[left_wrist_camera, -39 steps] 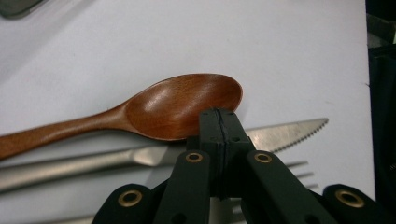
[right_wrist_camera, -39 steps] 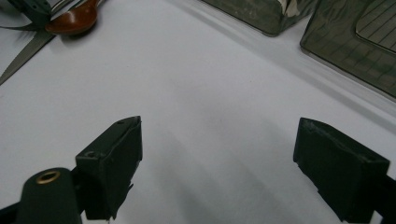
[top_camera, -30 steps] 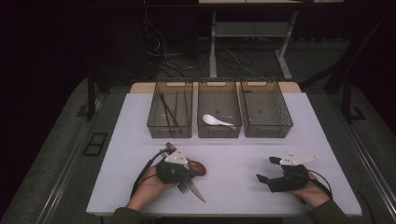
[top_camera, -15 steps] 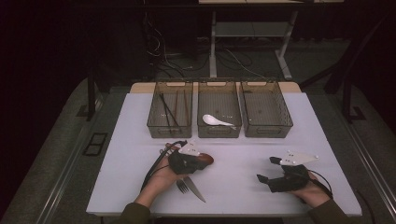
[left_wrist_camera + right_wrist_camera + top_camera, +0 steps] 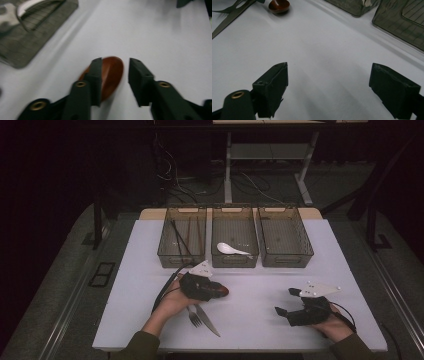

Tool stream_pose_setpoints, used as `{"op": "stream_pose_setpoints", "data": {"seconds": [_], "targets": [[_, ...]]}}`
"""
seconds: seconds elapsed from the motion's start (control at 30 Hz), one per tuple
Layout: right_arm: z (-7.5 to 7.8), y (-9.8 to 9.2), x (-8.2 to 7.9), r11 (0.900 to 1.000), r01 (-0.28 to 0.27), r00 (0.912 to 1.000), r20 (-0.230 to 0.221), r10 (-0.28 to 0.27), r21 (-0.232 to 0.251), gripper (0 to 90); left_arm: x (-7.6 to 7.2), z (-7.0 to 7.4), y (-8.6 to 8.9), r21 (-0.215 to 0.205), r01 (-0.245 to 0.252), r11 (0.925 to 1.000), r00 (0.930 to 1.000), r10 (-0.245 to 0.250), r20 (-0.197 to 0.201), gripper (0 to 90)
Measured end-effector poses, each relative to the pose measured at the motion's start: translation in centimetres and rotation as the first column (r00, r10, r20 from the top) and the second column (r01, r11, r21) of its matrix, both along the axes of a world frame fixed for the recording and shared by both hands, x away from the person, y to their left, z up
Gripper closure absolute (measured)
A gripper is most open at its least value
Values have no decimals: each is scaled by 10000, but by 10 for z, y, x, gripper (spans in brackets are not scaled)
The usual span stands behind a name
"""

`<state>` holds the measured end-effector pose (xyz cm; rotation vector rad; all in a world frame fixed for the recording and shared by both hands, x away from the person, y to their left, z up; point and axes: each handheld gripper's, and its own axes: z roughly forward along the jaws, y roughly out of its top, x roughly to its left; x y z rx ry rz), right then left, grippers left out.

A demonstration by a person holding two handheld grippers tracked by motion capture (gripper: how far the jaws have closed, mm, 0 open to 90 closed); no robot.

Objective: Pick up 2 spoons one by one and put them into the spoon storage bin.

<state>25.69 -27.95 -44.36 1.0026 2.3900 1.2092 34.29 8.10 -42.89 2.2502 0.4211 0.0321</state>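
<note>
Brown spoon (image 5: 110,75) lies on the white table (image 5: 260,320) between the left gripper (image 5: 115,72) jaws, just parting, pads unclamped (bowl forward); right gripper (image 5: 328,85), spread and empty, sits well apart

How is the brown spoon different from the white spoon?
The brown spoon is dark reddish brown, and the white spoon is pale. The brown spoon sits on the table between the left gripper's jaws, which have just been opening. The white spoon lies in the middle bin, with no gripper near. Both have a rounded bowl.
</note>
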Motion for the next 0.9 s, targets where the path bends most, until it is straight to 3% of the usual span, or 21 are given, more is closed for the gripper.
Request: {"op": "stream_pose_setpoints", "data": {"seconds": [0.1, 0.27, 0.77, 0.9], "targets": [[0, -1, 0, 10000, 8, 10000, 9, -8, 16, 153, 9, -1, -3, 154, 4, 9999, 10000, -3, -26, 484], [0, -1, 0, 10000, 2, 10000, 11, -2, 5, 153, 18, -8, -4, 210, -18, 9998, 9995, 25, -303, 392], [-1, 0, 0, 9999, -91, 10000, 35, 91, -119, 153, 19, -17, -4, 600, 19, 9982, 9992, 5, -408, 355], [-1, -1, 0, 9999, -50, 10000, 29, 50, -135, 153, 18, -17, -4, 700, 249, 9972, 9993, -228, -302, 362]]}}
